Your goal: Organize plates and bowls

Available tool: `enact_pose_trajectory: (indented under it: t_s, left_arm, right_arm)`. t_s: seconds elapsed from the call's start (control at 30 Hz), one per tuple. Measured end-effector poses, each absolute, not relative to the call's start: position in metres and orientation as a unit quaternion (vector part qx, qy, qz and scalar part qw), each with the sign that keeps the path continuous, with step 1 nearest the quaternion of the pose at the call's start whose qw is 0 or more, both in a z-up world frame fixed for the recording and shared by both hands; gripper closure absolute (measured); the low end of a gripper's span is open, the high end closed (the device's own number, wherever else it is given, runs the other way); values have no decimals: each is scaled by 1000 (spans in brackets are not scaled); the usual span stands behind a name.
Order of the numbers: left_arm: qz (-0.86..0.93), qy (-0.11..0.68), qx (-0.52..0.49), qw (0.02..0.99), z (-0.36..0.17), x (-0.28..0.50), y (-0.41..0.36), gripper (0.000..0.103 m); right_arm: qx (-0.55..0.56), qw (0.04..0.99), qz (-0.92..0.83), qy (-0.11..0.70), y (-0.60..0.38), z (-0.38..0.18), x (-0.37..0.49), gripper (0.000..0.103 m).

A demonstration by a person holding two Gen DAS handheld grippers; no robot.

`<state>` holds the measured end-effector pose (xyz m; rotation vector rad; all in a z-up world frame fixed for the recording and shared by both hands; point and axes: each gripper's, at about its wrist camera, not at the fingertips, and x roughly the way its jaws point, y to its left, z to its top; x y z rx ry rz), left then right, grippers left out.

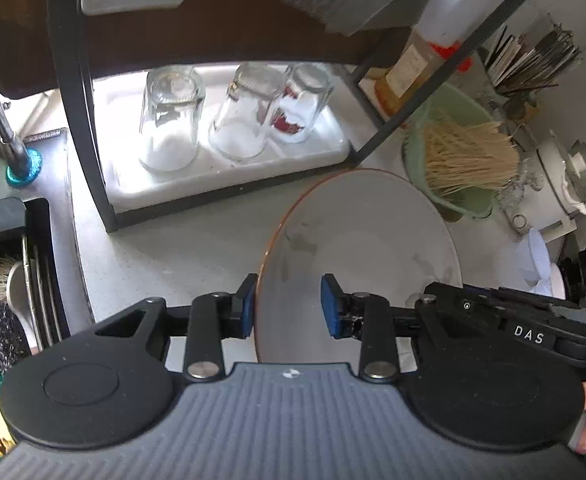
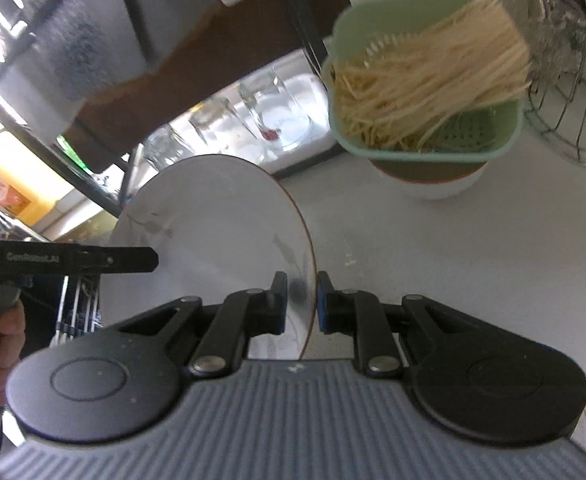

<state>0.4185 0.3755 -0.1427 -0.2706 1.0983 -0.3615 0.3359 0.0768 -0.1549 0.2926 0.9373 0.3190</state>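
Plate [image 1: 365,240] tilted on edge, gripped by both claws.

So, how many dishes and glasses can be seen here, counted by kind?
Upturned clear drinking glasses on the white tray: 3
Round white plate with brown rim, held by both hand-held grippers: 1
Pale green plastic strainer basket of dry noodles: 1
White bowl beneath the basket: 1
Total: 6

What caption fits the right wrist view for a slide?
Right gripper shut on the rim of a white plate, held above the counter near a green colander of dry noodles.
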Motion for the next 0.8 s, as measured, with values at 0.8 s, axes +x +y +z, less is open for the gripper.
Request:
enact_pose_trajectory:
  t_s: [0.8]
  left_arm:
    - [-215,501,-122,829,-115,364,300,67]
  right_arm:
    - [177,888,119,407,3,-126,257,85]
